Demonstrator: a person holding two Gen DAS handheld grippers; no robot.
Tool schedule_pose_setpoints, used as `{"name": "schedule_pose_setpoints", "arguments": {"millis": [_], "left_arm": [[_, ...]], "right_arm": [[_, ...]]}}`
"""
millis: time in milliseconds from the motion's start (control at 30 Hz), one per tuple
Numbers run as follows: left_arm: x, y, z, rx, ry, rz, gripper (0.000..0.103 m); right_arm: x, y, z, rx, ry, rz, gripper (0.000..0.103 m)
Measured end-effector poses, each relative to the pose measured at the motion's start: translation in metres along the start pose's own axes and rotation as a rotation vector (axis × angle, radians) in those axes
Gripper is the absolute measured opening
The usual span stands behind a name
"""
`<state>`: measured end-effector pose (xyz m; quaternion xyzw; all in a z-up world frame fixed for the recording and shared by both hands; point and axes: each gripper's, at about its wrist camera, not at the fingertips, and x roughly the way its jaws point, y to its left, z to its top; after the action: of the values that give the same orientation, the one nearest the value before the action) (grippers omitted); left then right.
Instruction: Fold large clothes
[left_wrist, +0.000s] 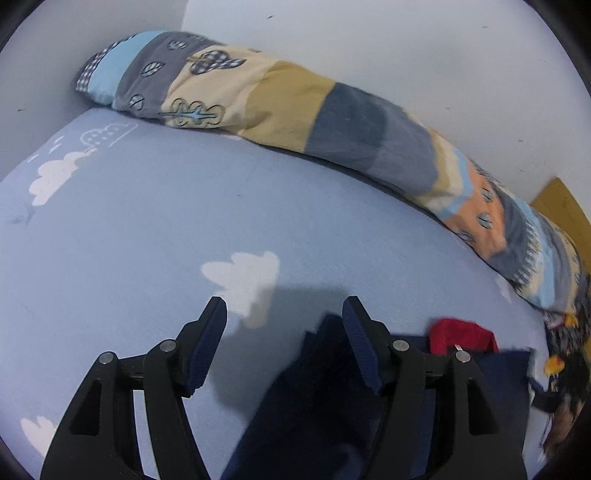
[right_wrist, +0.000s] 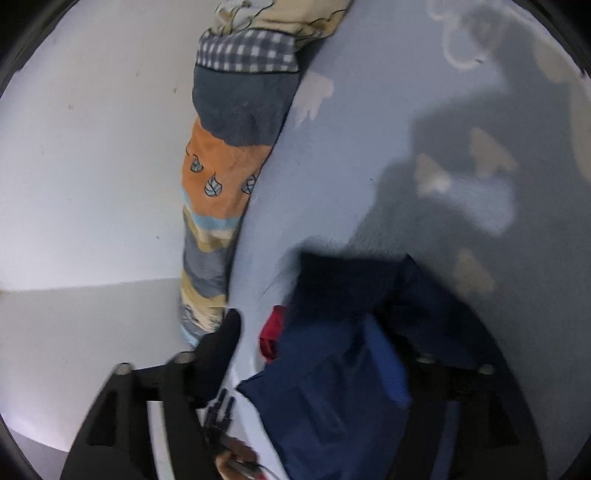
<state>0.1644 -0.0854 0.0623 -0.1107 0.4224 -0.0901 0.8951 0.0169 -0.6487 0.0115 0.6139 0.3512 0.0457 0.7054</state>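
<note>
Both your tools stand released over the bed (left_wrist: 129, 229) — left tool (left_wrist: 284, 314), right tool (right_wrist: 332, 332) — the navy garment (left_wrist: 314, 406) apparently dropped beneath; next, regrasp an edge.

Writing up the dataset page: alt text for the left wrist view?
The open left gripper hangs over a light blue, cloud-printed bedsheet, its fingers apart, one of them over a dark navy garment with a red piece of cloth behind it. A long patchwork bolster lies along the white wall.
</note>
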Motion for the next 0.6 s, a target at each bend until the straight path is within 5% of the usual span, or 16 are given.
{"name": "schedule_pose_setpoints", "arguments": {"millis": [133, 267, 433, 567, 600], "left_arm": [[-0.012, -0.021, -0.027, 0.116, 0.021, -0.088, 0.064], [-0.01, -0.048, -0.058, 0.28, 0.063, -0.13, 0.064], [0.021, -0.052, -0.083, 0.379, 0.108, -0.036, 0.071], [0.029, -0.025, -0.081, 0.287, 0.11, -0.062, 0.079], [0.026, -0.022, -0.081, 0.278, 0.104, -0.061, 0.079]], "right_arm": [[-0.017, 0.02, -0.006, -0.157, -0.059, -0.006, 0.077], [0.003, 0.028, -0.021, -0.322, -0.01, -0.099, 0.07], [0.044, 0.017, -0.042, -0.49, 0.094, -0.291, 0.038], [0.028, -0.001, -0.039, -0.548, -0.015, -0.517, 0.002], [0.019, -0.003, -0.038, -0.532, -0.038, -0.536, 0.003]]}}
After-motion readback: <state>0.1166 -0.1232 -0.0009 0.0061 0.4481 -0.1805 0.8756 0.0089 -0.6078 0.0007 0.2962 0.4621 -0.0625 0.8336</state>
